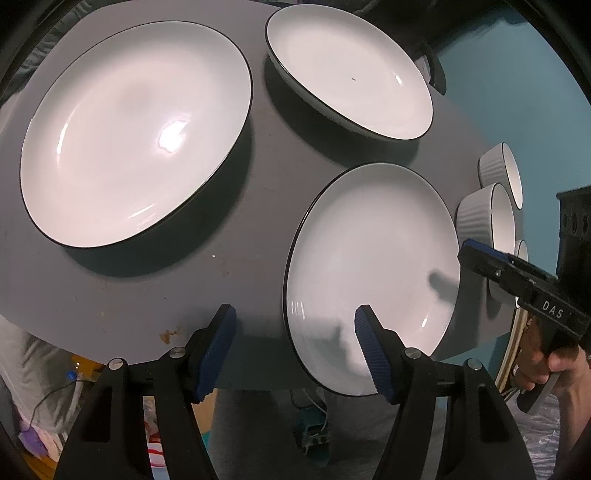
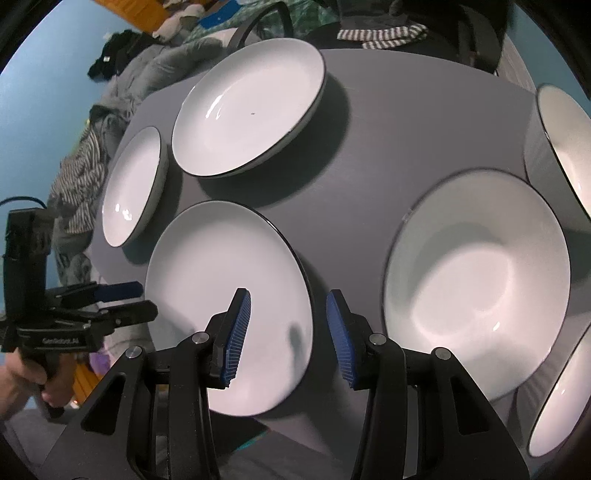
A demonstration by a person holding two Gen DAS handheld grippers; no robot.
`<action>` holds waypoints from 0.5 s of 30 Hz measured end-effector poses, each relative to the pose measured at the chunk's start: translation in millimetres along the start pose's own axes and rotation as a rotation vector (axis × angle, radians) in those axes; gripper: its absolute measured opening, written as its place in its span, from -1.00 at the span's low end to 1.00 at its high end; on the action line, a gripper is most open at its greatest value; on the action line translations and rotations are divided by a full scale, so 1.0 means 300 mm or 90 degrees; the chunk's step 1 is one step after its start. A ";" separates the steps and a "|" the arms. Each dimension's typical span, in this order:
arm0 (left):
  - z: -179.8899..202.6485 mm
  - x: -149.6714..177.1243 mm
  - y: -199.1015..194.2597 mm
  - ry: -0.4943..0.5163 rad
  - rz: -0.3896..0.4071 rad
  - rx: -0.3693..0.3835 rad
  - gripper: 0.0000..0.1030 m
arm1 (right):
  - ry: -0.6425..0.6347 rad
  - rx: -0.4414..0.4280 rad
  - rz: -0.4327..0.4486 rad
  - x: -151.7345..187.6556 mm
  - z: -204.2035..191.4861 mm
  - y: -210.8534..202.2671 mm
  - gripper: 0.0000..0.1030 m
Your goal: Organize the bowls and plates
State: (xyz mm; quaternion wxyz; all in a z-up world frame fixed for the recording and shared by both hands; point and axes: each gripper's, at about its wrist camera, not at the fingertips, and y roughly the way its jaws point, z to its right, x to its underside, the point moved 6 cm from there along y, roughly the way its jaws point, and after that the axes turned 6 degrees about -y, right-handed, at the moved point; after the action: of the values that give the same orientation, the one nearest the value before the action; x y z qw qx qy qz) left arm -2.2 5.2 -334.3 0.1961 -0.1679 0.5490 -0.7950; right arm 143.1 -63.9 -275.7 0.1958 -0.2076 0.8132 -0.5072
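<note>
Three white plates with dark rims lie on a grey table (image 1: 147, 288): a large one (image 1: 136, 133) at left, one (image 1: 347, 70) at the back, and a near one (image 1: 373, 277) at the front edge. My left gripper (image 1: 295, 332) is open and empty, straddling the near plate's left rim. My right gripper (image 2: 288, 321) is open and empty over the same plate's (image 2: 225, 306) right rim. Ribbed white bowls (image 1: 484, 218) stand to the right, the nearest (image 2: 476, 277) beside my right gripper.
The other gripper shows in each view, the right one (image 1: 480, 258) by the bowls and the left one (image 2: 122, 299) by the plate. Clothes (image 2: 122, 92) and a chair (image 2: 258, 22) lie beyond the table. Clutter sits below the table's front edge (image 1: 74, 387).
</note>
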 end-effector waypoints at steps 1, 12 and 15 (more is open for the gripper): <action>-0.005 0.003 0.001 0.000 0.000 0.001 0.32 | 0.001 0.003 -0.001 0.007 0.004 -0.004 -0.13; -0.017 -0.030 0.007 0.009 -0.014 0.011 0.08 | -0.017 0.048 -0.019 -0.004 -0.092 0.069 -0.14; -0.021 -0.039 0.004 0.010 -0.016 0.013 0.07 | -0.028 0.051 -0.031 -0.010 -0.107 0.082 -0.15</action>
State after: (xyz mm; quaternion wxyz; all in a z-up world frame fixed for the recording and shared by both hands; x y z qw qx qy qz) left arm 5.2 15.7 -338.2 0.1831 -0.1665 0.5403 -0.8042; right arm 125.2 -28.5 -284.6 0.2089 -0.2304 0.7826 -0.5392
